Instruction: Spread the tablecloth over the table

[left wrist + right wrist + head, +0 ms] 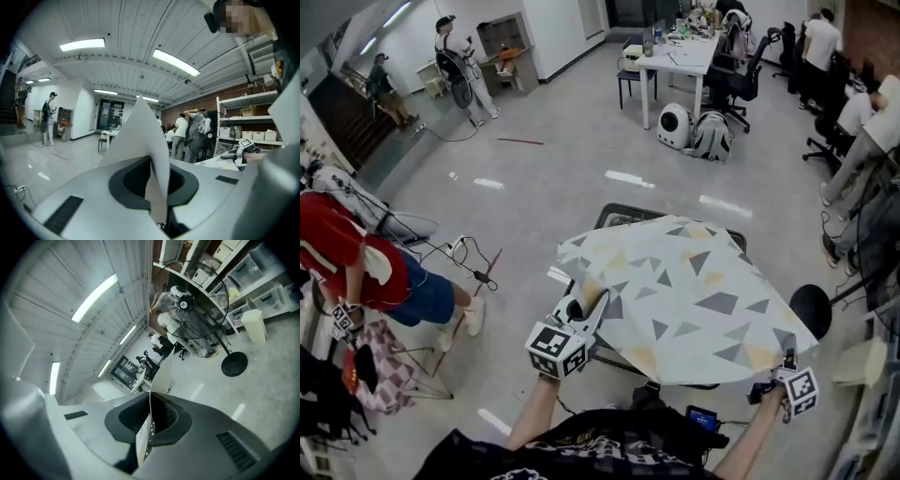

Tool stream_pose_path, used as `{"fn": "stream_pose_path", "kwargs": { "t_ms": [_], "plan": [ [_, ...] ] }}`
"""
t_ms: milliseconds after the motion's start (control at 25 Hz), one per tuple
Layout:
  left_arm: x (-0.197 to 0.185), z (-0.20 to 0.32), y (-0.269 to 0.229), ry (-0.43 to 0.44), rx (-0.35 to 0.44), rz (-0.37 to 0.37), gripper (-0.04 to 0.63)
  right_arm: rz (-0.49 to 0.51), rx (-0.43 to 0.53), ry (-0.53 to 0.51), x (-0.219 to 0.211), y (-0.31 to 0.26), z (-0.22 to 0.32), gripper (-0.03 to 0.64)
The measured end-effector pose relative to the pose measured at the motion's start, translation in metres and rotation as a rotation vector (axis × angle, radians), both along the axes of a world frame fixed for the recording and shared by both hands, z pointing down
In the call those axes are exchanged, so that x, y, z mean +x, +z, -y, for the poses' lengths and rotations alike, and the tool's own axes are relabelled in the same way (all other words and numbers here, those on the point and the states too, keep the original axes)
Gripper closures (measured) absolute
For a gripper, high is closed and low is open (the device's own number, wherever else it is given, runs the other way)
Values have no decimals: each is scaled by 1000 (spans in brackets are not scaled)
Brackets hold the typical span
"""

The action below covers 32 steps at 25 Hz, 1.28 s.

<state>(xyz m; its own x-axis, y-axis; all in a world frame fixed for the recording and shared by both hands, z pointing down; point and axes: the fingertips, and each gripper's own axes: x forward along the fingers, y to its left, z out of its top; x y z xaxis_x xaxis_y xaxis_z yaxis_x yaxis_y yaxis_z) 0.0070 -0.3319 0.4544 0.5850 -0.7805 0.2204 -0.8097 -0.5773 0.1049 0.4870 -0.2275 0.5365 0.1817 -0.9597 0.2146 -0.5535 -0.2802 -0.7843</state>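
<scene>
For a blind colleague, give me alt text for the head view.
A triangle-patterned tablecloth lies spread over a dark table, its near corners pinched by the left gripper and right gripper, both shut on it.

Cream tablecloth (694,300) with grey and tan triangles drapes, humped, over the dark table (623,214).

Left gripper (579,311), right gripper (788,366) both pinch tablecloth (694,300); forearms extended forward, apart.

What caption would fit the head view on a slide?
The left gripper and right gripper, each shut on the near edge, hold the white triangle-patterned tablecloth over the dark table.
</scene>
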Motion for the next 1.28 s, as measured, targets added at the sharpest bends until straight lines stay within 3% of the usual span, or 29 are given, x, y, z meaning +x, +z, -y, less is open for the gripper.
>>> {"fn": "stream_pose_path", "kwargs": {
  "t_ms": [160, 280, 480, 640, 800, 1000, 1280],
  "plan": [
    [-60, -23, 62, -107, -144, 23, 548, -31, 0, 5, -18, -5, -27, 601],
    [-67, -40, 95, -95, -198, 72, 549, -82, -72, -45, -40, 8, -40, 600],
    [-47, -49, 112, -4, -142, 241, 551, -135, -160, -91, -78, 32, -60, 600],
    [-34, -34, 109, 58, -86, 310, 554, -219, -214, -66, -81, 35, -76, 600],
    [-31, -34, 108, 81, -40, 291, 557, -311, -273, -25, -82, 50, -86, 597],
    [-64, -71, 123, 56, -31, 215, 558, -387, -350, 37, -92, 76, -115, 592],
    [-124, -120, 170, -104, -105, 115, 558, -388, -441, 22, -88, 119, -150, 584]
  ]
}}
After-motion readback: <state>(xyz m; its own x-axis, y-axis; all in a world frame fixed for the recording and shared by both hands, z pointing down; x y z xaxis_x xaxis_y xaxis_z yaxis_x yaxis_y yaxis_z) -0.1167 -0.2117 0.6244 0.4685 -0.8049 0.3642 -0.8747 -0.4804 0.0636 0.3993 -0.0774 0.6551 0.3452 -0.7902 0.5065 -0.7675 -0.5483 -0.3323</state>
